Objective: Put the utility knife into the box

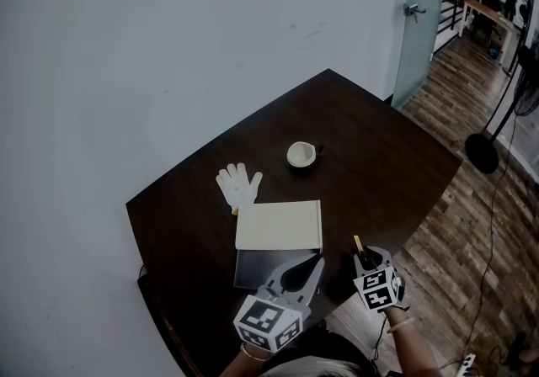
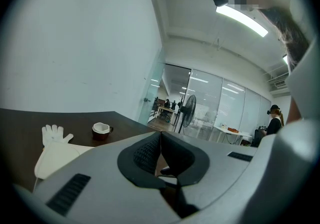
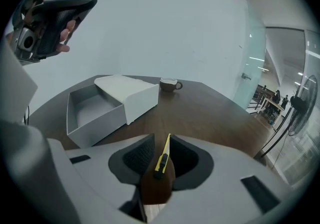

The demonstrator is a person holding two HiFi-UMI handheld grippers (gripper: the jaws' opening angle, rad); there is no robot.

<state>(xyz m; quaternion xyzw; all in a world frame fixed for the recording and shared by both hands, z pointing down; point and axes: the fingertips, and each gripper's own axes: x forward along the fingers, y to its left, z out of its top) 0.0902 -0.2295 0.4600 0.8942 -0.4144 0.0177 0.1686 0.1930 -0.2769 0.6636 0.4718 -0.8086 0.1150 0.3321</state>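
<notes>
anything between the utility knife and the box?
No. Only bare tabletop separates the utility knife, which sits within the open right claw, from the box. The right gripper view shows it best.

White wall, dark table, wood plank floor, frosted glass door, fan

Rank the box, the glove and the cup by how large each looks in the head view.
1. box, clearly the largest
2. glove
3. cup, a little smaller than the glove; it sits farther from the camera, so this last step is unsure.
</notes>
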